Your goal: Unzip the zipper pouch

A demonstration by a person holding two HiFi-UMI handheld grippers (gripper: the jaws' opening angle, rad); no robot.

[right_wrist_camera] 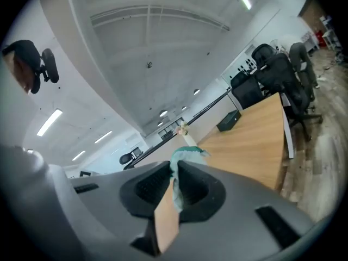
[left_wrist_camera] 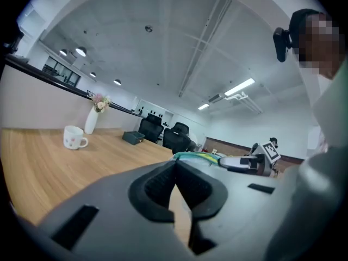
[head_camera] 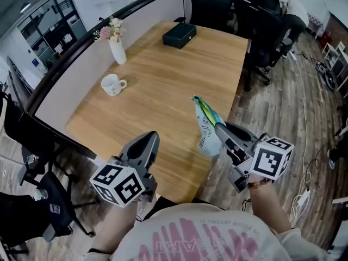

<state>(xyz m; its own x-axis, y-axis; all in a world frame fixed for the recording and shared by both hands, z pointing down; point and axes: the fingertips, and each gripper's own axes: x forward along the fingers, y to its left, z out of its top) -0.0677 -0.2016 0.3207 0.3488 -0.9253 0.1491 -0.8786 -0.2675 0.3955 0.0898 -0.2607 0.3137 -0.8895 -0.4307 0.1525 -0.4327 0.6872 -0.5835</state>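
Note:
The zipper pouch (head_camera: 207, 130), pale with green and yellow print, hangs lifted over the table's near right edge. My right gripper (head_camera: 218, 128) is shut on its side edge, and in the right gripper view a teal strip of the pouch (right_wrist_camera: 181, 157) is pinched between the jaws of my right gripper (right_wrist_camera: 175, 174). My left gripper (head_camera: 151, 138) sits to the left of the pouch over the wooden table (head_camera: 163, 91), apart from it. In the left gripper view the jaws of my left gripper (left_wrist_camera: 175, 166) meet with nothing between them, and the pouch (left_wrist_camera: 197, 156) shows beyond.
Farther back on the table stand a white mug (head_camera: 112, 84), a white vase with flowers (head_camera: 117, 49) and a dark box (head_camera: 179, 35). Black office chairs (head_camera: 213, 5) line the far end and right side. Another chair (head_camera: 33, 145) is at the left.

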